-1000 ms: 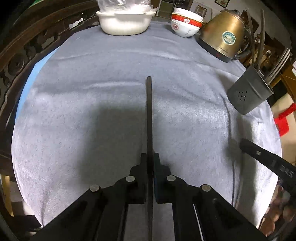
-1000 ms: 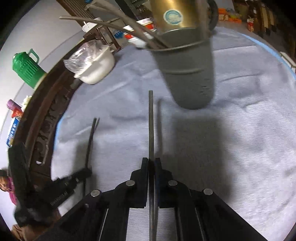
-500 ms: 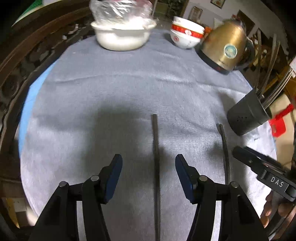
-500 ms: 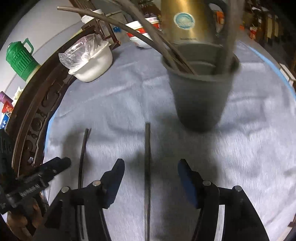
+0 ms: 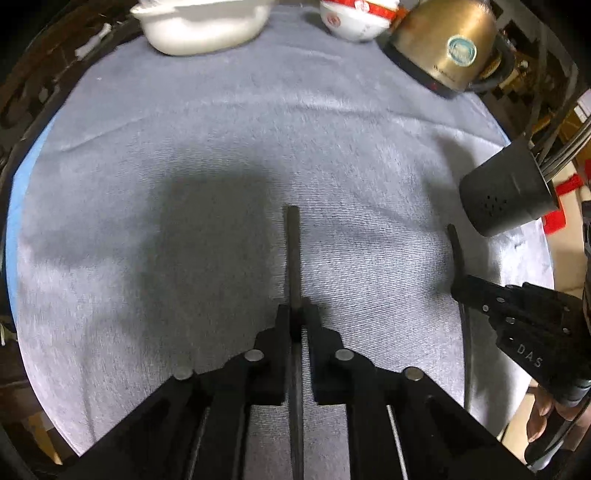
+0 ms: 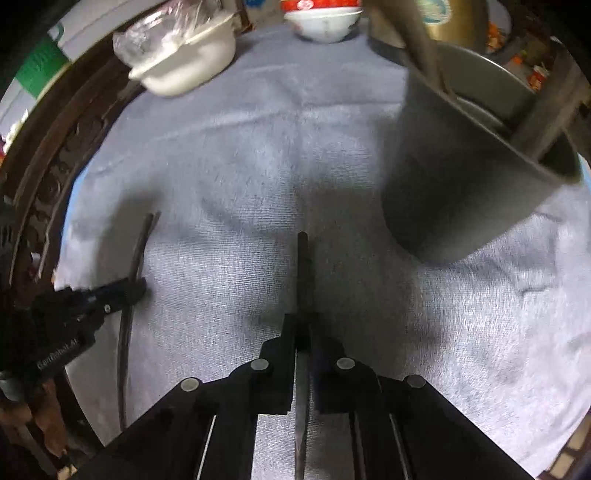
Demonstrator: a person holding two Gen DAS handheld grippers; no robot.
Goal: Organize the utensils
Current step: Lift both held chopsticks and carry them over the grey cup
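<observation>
Both grippers point steeply down at a round table covered in a grey cloth [image 5: 258,122], each one clamped on a dark chopstick. The left gripper [image 5: 297,314] has just been closing its jaws, and now they're pinched nearly together on the left chopstick [image 5: 293,251], which pokes out past the tips toward 12 o'clock and also runs back between the arms. Same deal on the other side: the right gripper [image 6: 301,321] has just been closing too, and its jaws are squeezed on the right chopstick [image 6: 303,266], tip pointing to 12 o'clock. In the left wrist view the right gripper sits at about 4 o'clock with its chopstick, just below the dark grey utensil holder [image 5: 506,199] at 3 o'clock, which already has several sticks leaning out of it. From the right wrist view that holder looms big at 2 o'clock, close to the held chopstick but not touching it, and the left gripper shows at 8 o'clock. Along the far edge of the table there's a white dish [image 5: 207,26] with a plastic bag in it at 11 o'clock, stacked red-and-white bowls [image 5: 351,22] at 12, and a gold electric kettle [image 5: 447,44] at 1 o'clock.
</observation>
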